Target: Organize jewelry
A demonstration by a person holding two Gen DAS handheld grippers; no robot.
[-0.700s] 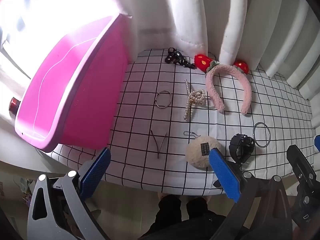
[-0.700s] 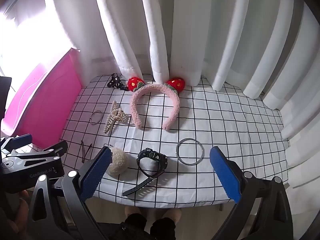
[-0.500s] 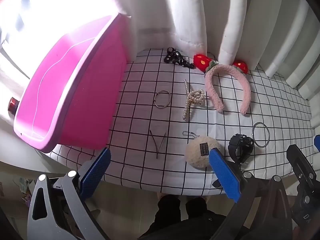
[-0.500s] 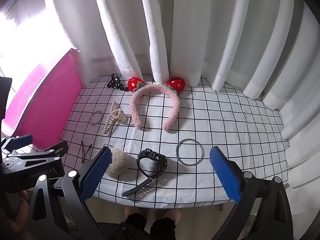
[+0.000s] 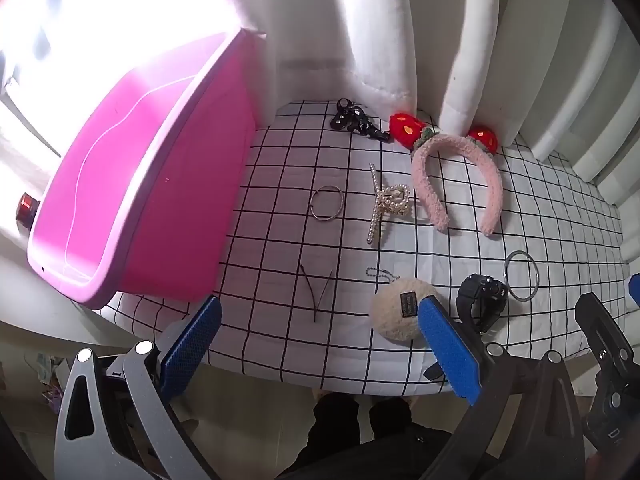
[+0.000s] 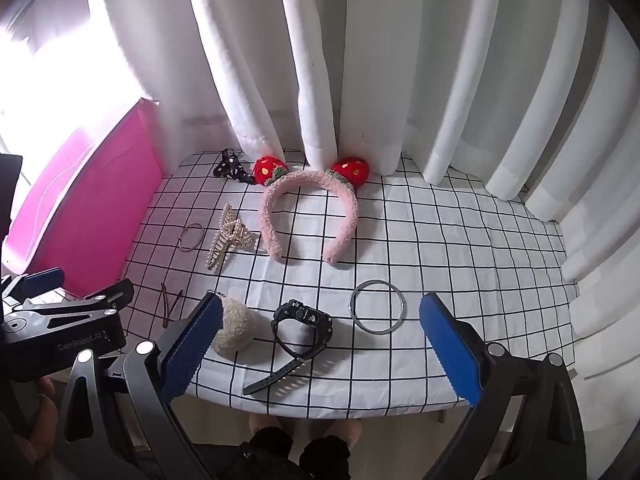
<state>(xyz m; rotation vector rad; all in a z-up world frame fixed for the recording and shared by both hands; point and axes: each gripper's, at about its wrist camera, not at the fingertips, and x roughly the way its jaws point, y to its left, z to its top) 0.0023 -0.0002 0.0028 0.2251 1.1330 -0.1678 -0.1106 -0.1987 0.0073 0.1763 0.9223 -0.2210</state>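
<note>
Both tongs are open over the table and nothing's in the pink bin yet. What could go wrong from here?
The black watch lies near the table's front edge with its strap pointing toward it; a nudge could push it off. The thin hairpins lie flat on the cloth, so the wide left tongs may slip or bunch the fabric. The silver bangle could roll if tipped.

One headband (image 6: 308,208), one watch (image 6: 302,322), one pompom (image 6: 236,324), two rings (image 6: 378,306) (image 6: 192,237), two hair clips (image 6: 228,240) (image 6: 231,168), one pink bin (image 5: 132,184)
</note>
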